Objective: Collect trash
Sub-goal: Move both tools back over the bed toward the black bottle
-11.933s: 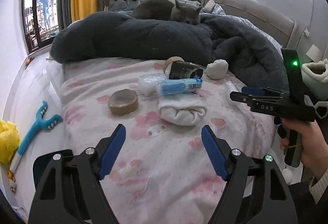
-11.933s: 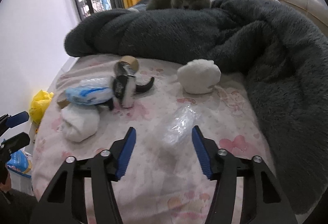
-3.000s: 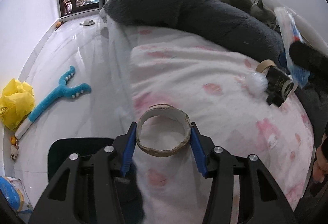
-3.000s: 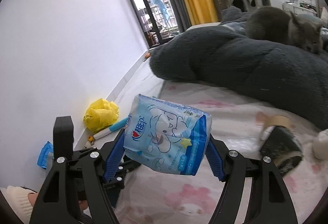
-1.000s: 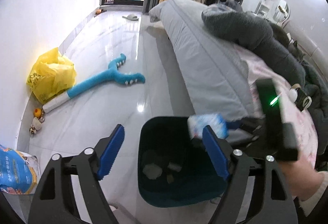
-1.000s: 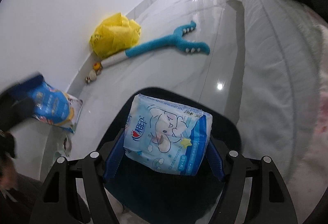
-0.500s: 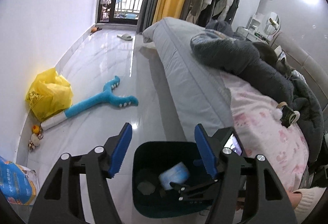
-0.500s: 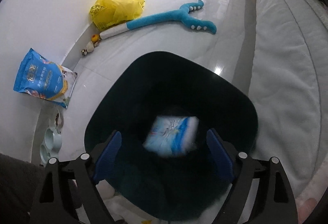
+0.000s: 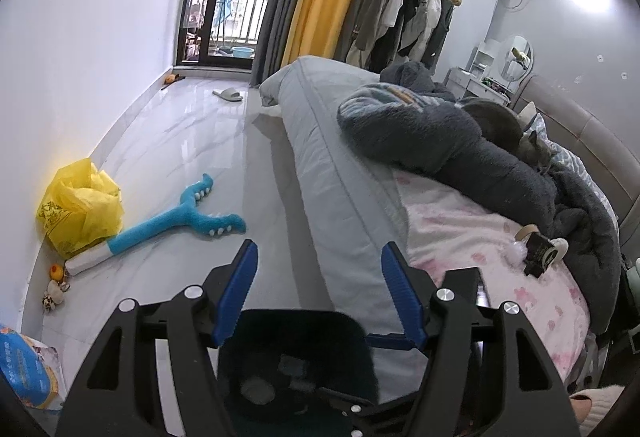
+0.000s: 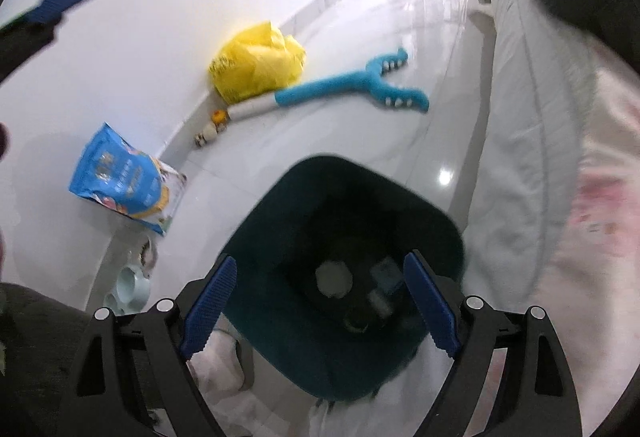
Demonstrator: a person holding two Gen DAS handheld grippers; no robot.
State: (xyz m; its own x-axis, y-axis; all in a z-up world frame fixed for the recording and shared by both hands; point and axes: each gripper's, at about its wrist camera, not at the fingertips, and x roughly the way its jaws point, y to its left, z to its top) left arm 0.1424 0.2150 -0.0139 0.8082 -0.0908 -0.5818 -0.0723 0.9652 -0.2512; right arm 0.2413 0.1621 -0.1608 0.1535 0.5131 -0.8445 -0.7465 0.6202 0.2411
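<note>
At the far left, against the wall, a yellow bag and a blue plush toy lie on the floor, well apart from the work. Near the middle, the left gripper hangs wide open and empty above the dark bin; the right gripper is likewise spread wide with nothing in it, over the bin's mouth, where a pale disc and a bluish packet rest on the bottom. To the right, on the pink sheet of the bed, what is left sits just beside the dark blanket: a black box-like item, a tape roll touching it, and white fluff. These look light; the box seems stiff enough to pinch across its sides, the roll across its rim, the fluff softly.
</note>
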